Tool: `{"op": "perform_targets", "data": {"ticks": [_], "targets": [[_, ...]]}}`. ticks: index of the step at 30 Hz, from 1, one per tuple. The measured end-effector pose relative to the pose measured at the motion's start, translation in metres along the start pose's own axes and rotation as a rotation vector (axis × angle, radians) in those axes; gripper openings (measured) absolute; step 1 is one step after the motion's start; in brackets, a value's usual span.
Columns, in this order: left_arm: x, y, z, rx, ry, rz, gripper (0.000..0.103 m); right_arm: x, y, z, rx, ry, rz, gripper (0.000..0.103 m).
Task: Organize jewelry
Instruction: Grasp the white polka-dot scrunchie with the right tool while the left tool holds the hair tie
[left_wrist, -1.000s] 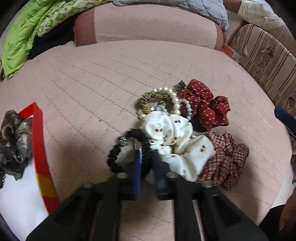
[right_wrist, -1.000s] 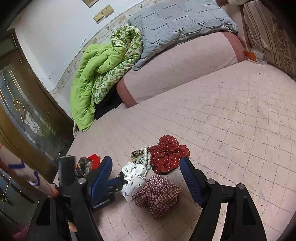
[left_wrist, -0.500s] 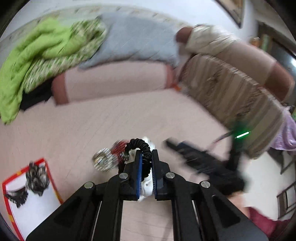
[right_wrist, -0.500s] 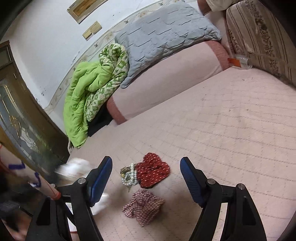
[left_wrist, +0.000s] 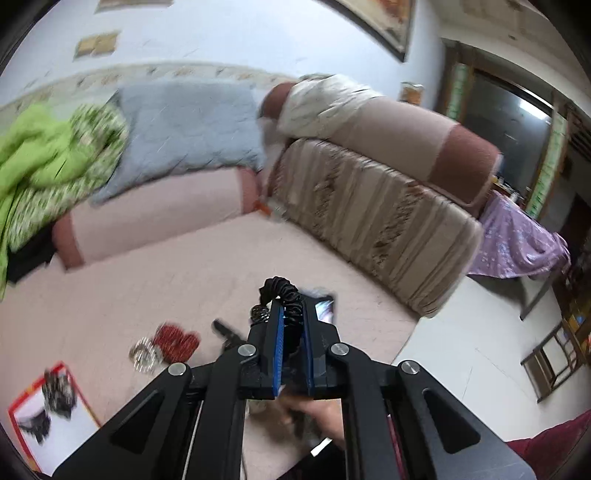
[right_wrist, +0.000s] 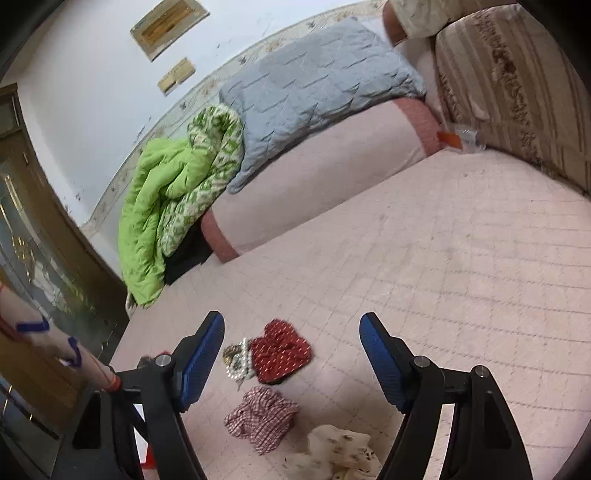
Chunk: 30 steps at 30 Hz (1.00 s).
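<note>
Scrunchies lay scattered on a pink quilted mattress (right_wrist: 443, 258) while 2 handheld grippers worked above it. The left gripper (left_wrist: 291, 328) was clamped shut on a black coiled hair tie (left_wrist: 282, 295), which looped up from between its blue pads. 1 second before, that same gripper had been low over the pile, closed on the hair tie where it lay against the white scrunchie. By this moment the tie was in the air, well clear of the mattress, and the left wrist view took in the wall, a striped cushion (left_wrist: 369, 229) and the floor beyond the bed, all blurred.

The right gripper (right_wrist: 291, 354) hovered with its jaws spread wide and nothing between them, the same as 1 second earlier. Below it lay the red dotted scrunchie (right_wrist: 280, 350), touching a small heap of pearl beads (right_wrist: 238, 360) on its left. Nearer the camera sat the plaid scrunchie (right_wrist: 262, 417), and nearer still the white scrunchie (right_wrist: 332, 454), which had shifted from beside the pearls to the bottom edge of the view, apart from the others.

At the lower left of the left wrist view, a white tray with a red rim (left_wrist: 55, 369) held 2 dark hair pieces (left_wrist: 57, 395), well apart from the pile. Part of a hand (left_wrist: 321, 417) showed under the left gripper.
</note>
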<state>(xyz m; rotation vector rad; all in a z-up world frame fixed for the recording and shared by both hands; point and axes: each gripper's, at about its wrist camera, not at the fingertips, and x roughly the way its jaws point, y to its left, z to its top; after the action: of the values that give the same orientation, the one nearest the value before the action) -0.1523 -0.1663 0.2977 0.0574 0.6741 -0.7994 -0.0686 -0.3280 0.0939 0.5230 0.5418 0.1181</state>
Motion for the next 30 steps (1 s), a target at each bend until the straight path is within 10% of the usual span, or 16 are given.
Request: {"op": "perform_targets", "data": {"ticks": [15,26,28,30], "targets": [[0.078,0.16,-0.182,-0.234,0.077,0.162,0.009,0.001,-0.025,-0.06,0.004,0.254,-0.07,0.08],[0.066,0.183,-0.204,-0.223,-0.03,0.181,0.009,0.033,0.004,-0.1,-0.179,0.381,-0.213,0.083],[0.067,0.185,-0.205,-0.227,-0.025,0.193,0.009,0.039,0.005,-0.102,-0.194,0.391,-0.249,0.038],[0.067,0.186,-0.205,-0.228,-0.027,0.204,0.009,0.043,0.003,-0.102,-0.194,0.401,-0.269,0.028]]}}
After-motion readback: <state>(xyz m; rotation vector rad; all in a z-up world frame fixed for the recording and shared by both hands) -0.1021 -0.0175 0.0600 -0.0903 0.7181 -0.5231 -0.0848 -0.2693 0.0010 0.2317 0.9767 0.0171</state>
